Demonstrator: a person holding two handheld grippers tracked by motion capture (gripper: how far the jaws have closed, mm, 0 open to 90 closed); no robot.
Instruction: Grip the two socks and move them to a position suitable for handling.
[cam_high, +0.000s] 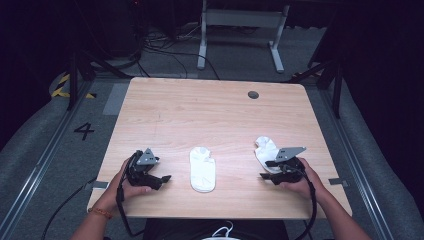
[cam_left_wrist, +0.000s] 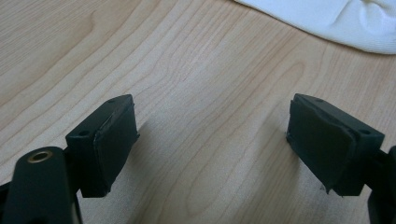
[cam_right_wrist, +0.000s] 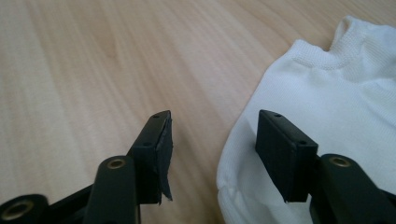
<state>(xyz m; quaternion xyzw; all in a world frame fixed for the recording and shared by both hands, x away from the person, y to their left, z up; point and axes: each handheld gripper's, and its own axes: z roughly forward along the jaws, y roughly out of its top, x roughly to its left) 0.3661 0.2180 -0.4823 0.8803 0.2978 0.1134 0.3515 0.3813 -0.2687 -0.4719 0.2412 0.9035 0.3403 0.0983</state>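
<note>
Two hands come in from the near edge of the wooden table (cam_high: 165, 107), and each one holds a black gripper low over the wood. Between them lies a white sock (cam_high: 202, 169), flat, with its long side running away from the person. It sits well apart from both grippers, touched by nothing.

On the left, the left gripper (cam_high: 164, 179) points toward that middle sock. Its jaws are spread wide with just bare wood between them — in the left gripper view (cam_left_wrist: 212, 144) an edge of the sock shows farther off, at the top.

On the right, a second white sock (cam_high: 265, 149) lies a bit crumpled, just past the right gripper (cam_high: 264, 170). This gripper is right at the sock's near end. Its jaws stand partly apart, and the right gripper view (cam_right_wrist: 212, 154) shows one jaw over bare wood and the other jaw over the white cloth (cam_right_wrist: 336, 98). The sock's edge runs through the gap between them — the pads do not press on it.

A small dark round spot (cam_high: 253, 94) sits near the far edge of the table.
</note>
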